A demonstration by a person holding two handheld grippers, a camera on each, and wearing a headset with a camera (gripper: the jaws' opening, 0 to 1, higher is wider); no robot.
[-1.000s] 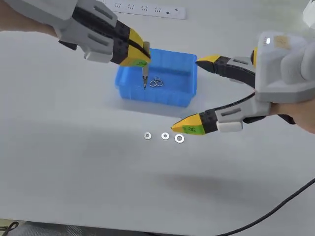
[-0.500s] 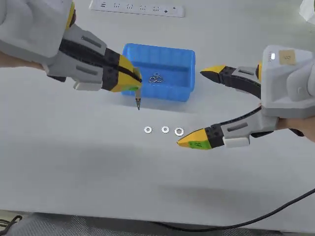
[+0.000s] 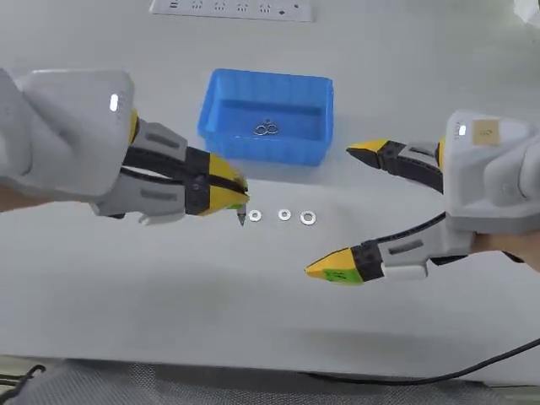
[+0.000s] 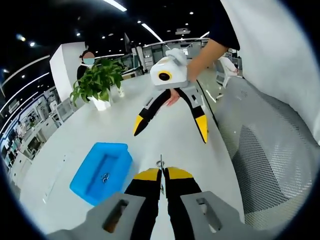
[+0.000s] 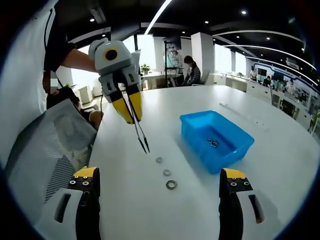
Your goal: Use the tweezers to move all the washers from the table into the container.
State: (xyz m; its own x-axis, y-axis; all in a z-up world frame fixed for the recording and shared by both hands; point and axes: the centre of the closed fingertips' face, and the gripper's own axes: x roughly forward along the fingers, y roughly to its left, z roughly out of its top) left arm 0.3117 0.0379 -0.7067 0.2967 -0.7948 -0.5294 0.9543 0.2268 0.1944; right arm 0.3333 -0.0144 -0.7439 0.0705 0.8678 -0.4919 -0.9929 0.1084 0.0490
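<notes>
Clamping the tweezers (image 3: 241,217) between jaws set narrow on them, the left gripper (image 3: 239,197) has come back from above the container to table level. The tips now sit just beside the leftmost of three washers (image 3: 284,216) lying in a row on the table (image 3: 169,287). I judge that a drop-off is finished and the next pick is starting, with three washers left to move. The right gripper (image 3: 328,210) hangs close by, jaws spread wide and holding nothing, one jaw nearer than the row and the other beyond it. The tweezers' long axis runs on from the left gripper's jaws. In the right gripper view it slants steeply down, with the tips aimed at the table and at the end of the row. Farther back stands the blue container (image 3: 261,153), its long side roughly parallel to the row, with a small cluster of washers (image 3: 267,129) on its floor. A power strip (image 3: 232,8) lies beyond.
</notes>
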